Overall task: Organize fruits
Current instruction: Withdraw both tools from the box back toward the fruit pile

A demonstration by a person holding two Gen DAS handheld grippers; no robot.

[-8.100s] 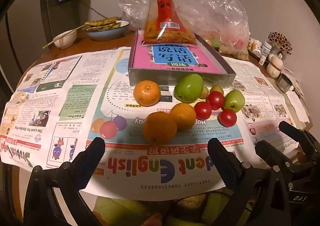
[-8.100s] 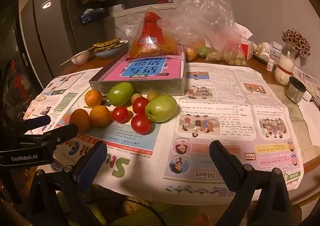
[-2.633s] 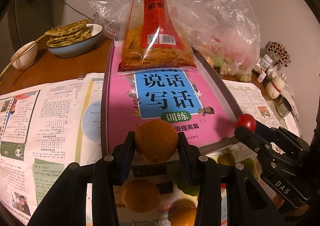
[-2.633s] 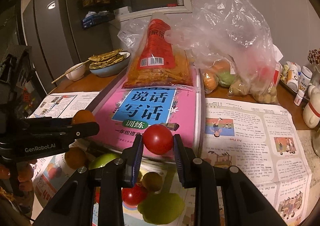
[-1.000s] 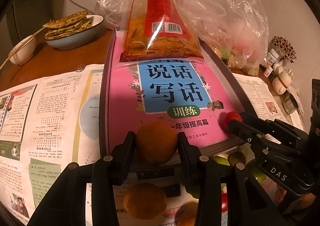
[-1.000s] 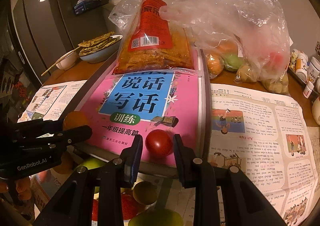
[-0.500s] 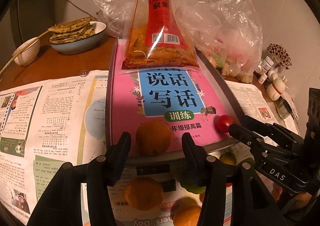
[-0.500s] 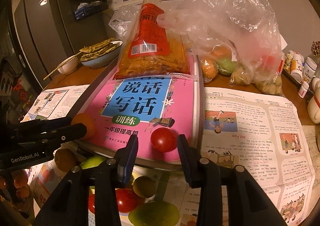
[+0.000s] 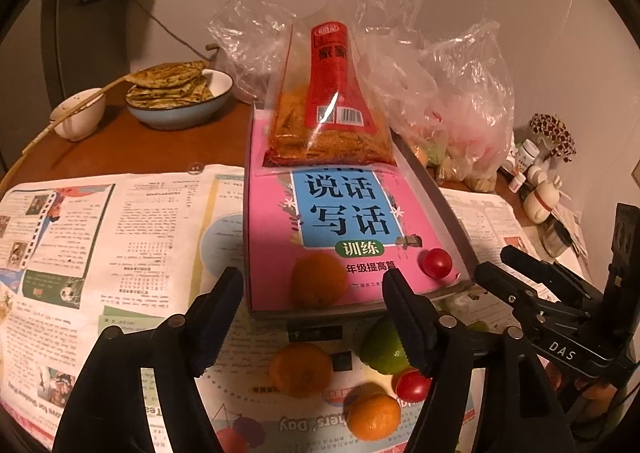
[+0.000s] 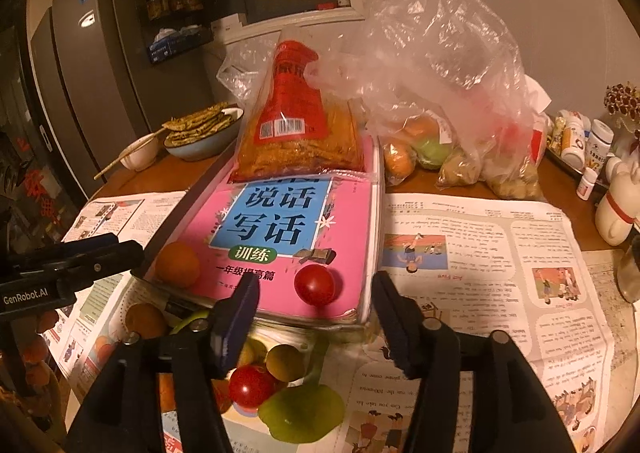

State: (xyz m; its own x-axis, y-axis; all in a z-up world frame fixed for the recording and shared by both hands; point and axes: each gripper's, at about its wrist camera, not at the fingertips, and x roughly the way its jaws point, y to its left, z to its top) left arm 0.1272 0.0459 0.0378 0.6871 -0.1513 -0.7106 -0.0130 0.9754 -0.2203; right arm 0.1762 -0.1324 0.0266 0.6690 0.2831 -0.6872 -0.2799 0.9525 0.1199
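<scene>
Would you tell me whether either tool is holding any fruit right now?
Neither: the left tool and right tool have just opened, leaving the orange and tomato free on the pink book.

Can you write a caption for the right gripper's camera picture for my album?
Open right gripper behind a small red tomato resting on the pink book cover.

A home kitchen: refrigerator (image 10: 80, 101), bowl of flatbreads (image 9: 178, 101), newspaper-covered table (image 9: 120, 141).

Both tools are matte black plastic with silver pivot screws: the left gripper (image 9: 314, 303) is lettered "GenRobot.AI", the right gripper (image 10: 314, 305) "DAS", its pads blue-tinged.
</scene>
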